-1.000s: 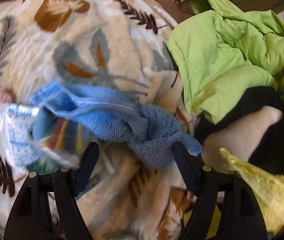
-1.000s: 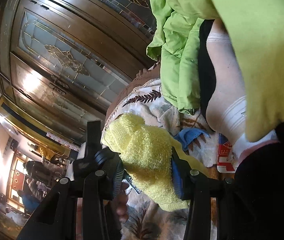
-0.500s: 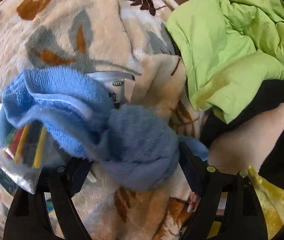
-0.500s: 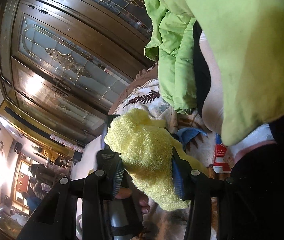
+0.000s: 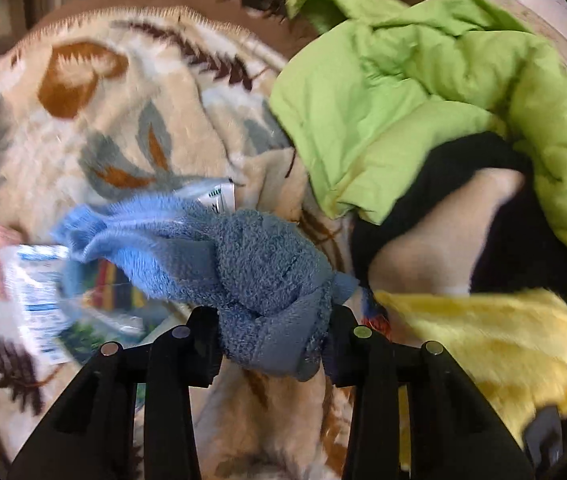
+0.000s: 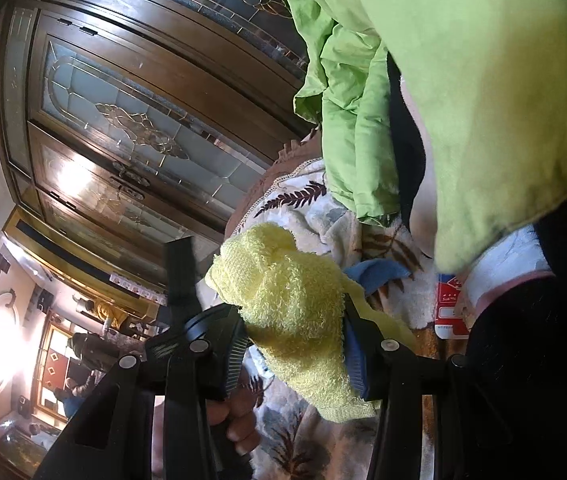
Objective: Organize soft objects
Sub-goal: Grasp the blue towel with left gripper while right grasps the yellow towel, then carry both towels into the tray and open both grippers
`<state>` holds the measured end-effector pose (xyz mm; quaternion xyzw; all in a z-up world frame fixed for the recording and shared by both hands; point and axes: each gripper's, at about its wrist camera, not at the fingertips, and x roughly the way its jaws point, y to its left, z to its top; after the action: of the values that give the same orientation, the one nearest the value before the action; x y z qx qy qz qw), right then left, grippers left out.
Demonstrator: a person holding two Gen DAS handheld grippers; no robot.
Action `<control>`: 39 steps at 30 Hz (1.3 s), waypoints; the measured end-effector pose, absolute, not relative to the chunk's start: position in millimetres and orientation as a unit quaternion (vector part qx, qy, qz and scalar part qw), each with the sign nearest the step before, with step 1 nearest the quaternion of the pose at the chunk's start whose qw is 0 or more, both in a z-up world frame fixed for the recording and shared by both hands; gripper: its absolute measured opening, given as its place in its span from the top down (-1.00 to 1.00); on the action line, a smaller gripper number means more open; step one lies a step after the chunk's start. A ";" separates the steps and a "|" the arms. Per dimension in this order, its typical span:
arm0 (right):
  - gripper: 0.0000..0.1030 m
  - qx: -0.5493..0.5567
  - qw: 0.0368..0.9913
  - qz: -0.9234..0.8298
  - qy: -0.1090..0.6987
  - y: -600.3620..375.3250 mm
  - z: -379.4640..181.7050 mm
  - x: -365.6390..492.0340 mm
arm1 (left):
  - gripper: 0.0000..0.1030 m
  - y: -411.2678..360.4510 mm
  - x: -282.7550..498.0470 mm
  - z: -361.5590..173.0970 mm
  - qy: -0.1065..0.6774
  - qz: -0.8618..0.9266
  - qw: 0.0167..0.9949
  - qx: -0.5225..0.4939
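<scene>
Blue towel point(image 5: 259, 276), bunched into a thick knot, sits pinched between the fingers of our left claw point(image 5: 271, 344), its loose fleecy end trailing toward nine o'clock over a clear plastic packet point(image 5: 39, 304) lying on the leaf-patterned blanket point(image 5: 123, 112). We judge it light, limp and compressible, not slippery; the knotted bulk is the surest place to hold, since a loose edge would just drape and slide. Our right claw point(image 6: 295, 344) is likewise clamped on a yellow towel point(image 6: 291, 300), of fluffy terry and equally floppy, gripped through its middle with a tail hanging at five o'clock. Out at one to three o'clock in the left view lies a crumpled lime-green quilt point(image 5: 423, 92) with a black garment point(image 5: 523, 264) beneath it.
</scene>
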<state>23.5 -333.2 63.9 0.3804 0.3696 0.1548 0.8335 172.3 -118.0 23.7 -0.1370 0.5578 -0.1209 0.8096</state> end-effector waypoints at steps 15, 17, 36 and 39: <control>0.13 0.391 0.792 0.248 0.397 -238.5 82.2 26.0 | 0.29 29.3 104.7 88.9 0.528 -0.099 0.838 -0.097; 0.13 0.390 0.779 0.276 0.405 -209.4 85.0 27.9 | 0.29 57.7 88.7 95.8 0.525 -0.090 0.841 -0.093; 0.12 0.495 0.623 0.366 0.483 14.3 9.7 80.9 | 0.27 213.3 67.3 67.0 0.588 0.015 0.808 0.015; 0.11 0.488 0.631 0.325 0.508 26.2 -19.6 94.5 | 0.27 216.3 85.1 44.5 0.605 0.009 0.796 0.016</control>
<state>94.5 26.2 -19.6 0.4880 0.5084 0.3252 0.6306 85.1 216.3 44.5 0.0157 0.6053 0.0094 0.7958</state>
